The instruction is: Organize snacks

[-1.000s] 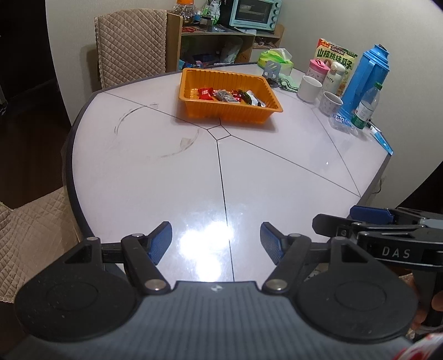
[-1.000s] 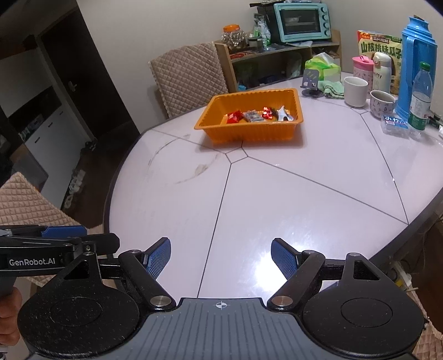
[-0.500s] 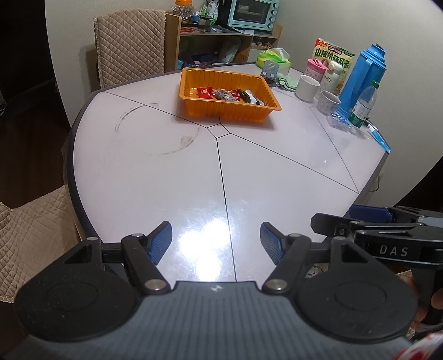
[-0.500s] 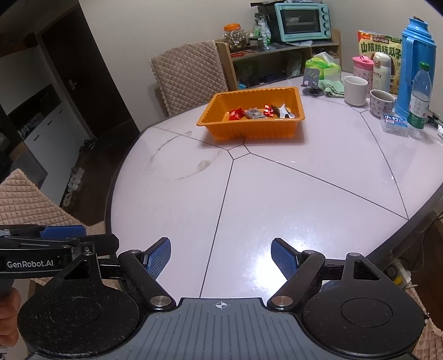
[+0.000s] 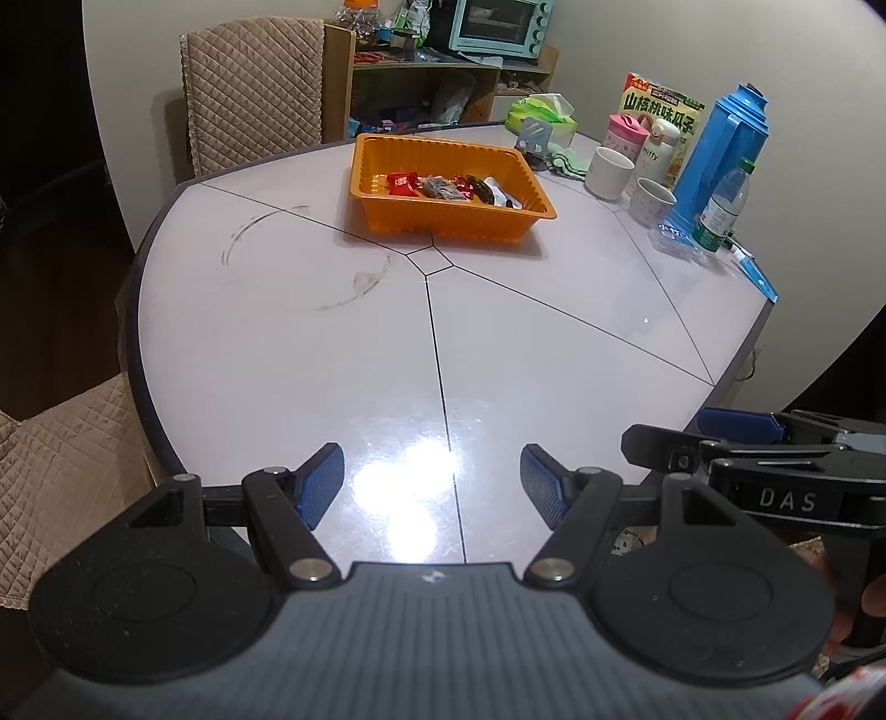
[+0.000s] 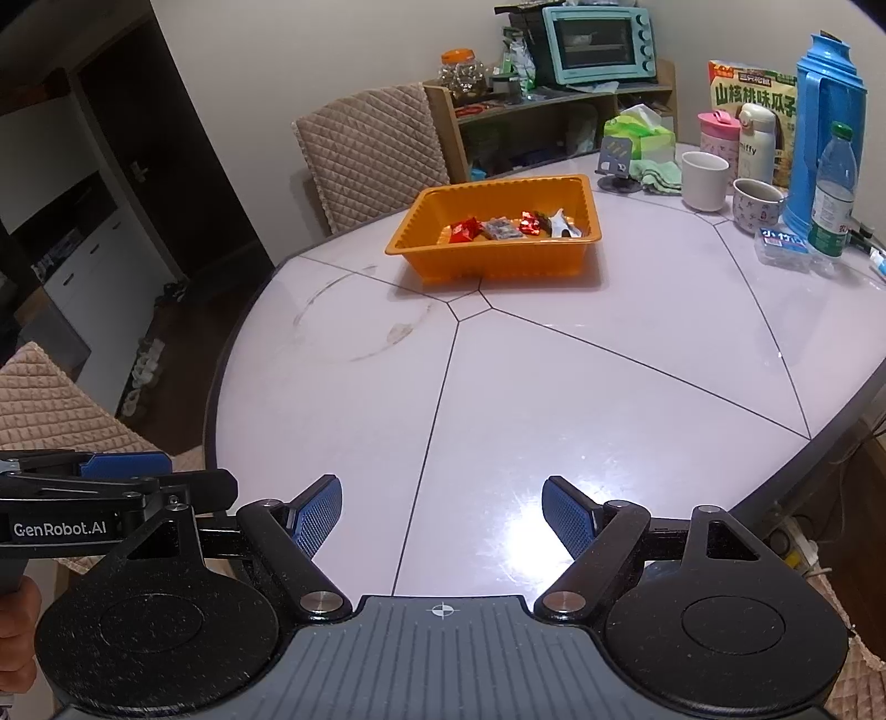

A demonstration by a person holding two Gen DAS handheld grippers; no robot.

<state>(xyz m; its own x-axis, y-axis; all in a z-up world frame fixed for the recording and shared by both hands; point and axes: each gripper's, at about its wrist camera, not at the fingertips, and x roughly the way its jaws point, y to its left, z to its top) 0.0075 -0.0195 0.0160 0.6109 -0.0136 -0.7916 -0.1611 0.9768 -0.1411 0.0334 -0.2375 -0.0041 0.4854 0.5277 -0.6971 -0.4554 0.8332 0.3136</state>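
Plainly both the left gripper (image 5: 432,479) and right gripper (image 6: 441,509) hang empty, jaws apart, over the table's (image 5: 277,360) near edge; wrapped snacks (image 5: 451,187) lie in the orange tray (image 5: 443,219) toward the far edge. A long reach risks shoving that light tray.

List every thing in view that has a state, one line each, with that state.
left gripper: open, empty
right gripper: open, empty
orange tray: upright on the table, snacks inside
snacks: wrapped, lying in the tray
white cup: upright
patterned mug: upright
blue thermos: upright, lid on
water bottle: upright, capped
toaster oven: door shut
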